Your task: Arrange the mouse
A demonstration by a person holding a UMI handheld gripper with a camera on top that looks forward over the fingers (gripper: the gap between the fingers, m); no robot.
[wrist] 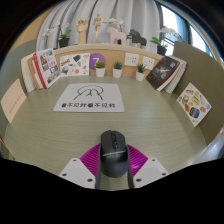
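Observation:
A dark grey computer mouse (113,152) sits between my gripper's (113,166) two fingers, its front end pointing away from me. The magenta pads (92,158) touch its left and right sides, so the gripper is shut on the mouse. A white mouse mat (90,97) with a black logo and lettering lies flat on the wooden table, beyond the fingers and a little to the left. I cannot tell whether the mouse is resting on the table or is slightly lifted.
The round wooden table (50,130) has picture cards and books (72,64) standing along its far rim, with small potted plants (98,66) and more books at the right (166,72). Bare tabletop lies between the mouse and the mat.

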